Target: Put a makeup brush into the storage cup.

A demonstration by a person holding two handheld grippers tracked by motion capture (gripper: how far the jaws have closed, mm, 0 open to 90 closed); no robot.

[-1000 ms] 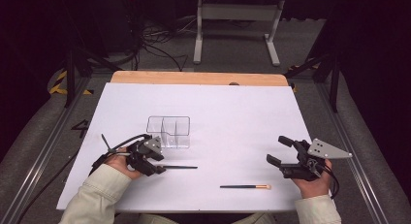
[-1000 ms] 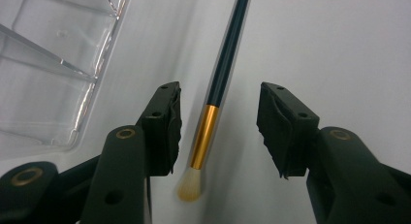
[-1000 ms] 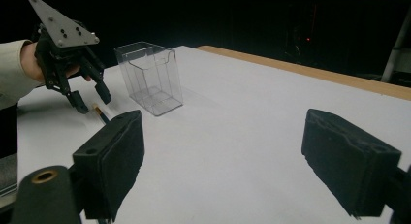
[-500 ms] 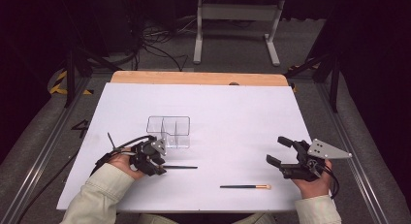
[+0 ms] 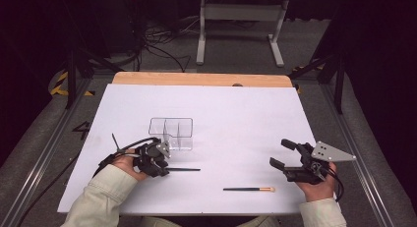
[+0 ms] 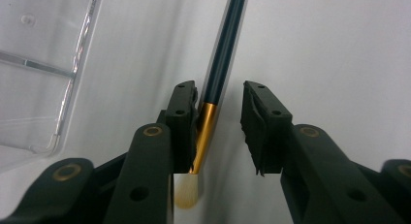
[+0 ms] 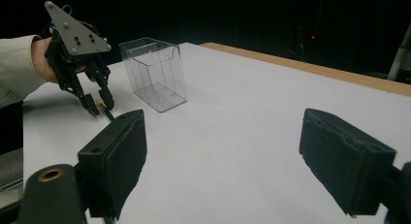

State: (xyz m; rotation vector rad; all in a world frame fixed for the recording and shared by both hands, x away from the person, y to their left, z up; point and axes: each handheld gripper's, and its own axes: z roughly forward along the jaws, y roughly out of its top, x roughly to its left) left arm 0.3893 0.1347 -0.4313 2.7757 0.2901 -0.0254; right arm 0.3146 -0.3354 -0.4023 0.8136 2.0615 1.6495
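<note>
A dark-handled brush [image 5: 184,169] with a gold ferrule and pale bristles lies on the white table [image 5: 236,114] in front of the clear box. My left gripper [image 5: 164,169] points down over its bristle end. Its jaws have just been closing, with the brush [image 6: 225,44] between them. In the left gripper view one pad [image 6: 181,112] touches the ferrule, while the other pad [image 6: 261,117] stands a gap away. My right gripper [image 5: 278,153] hovers open and empty at the table's right side. A second brush [image 5: 248,189] lies near the front edge.
A clear plastic box [image 5: 171,133] with compartments stands just behind my left gripper [image 7: 97,105]; the box [image 7: 154,73] also shows far left in the right gripper view. A wooden strip [image 5: 201,79] runs along the table's far edge. Metal rails flank the table.
The left gripper's jaws have narrowed around the brush's ferrule end, and the hand has shifted slightly. The right hand and both brushes have stayed put.
</note>
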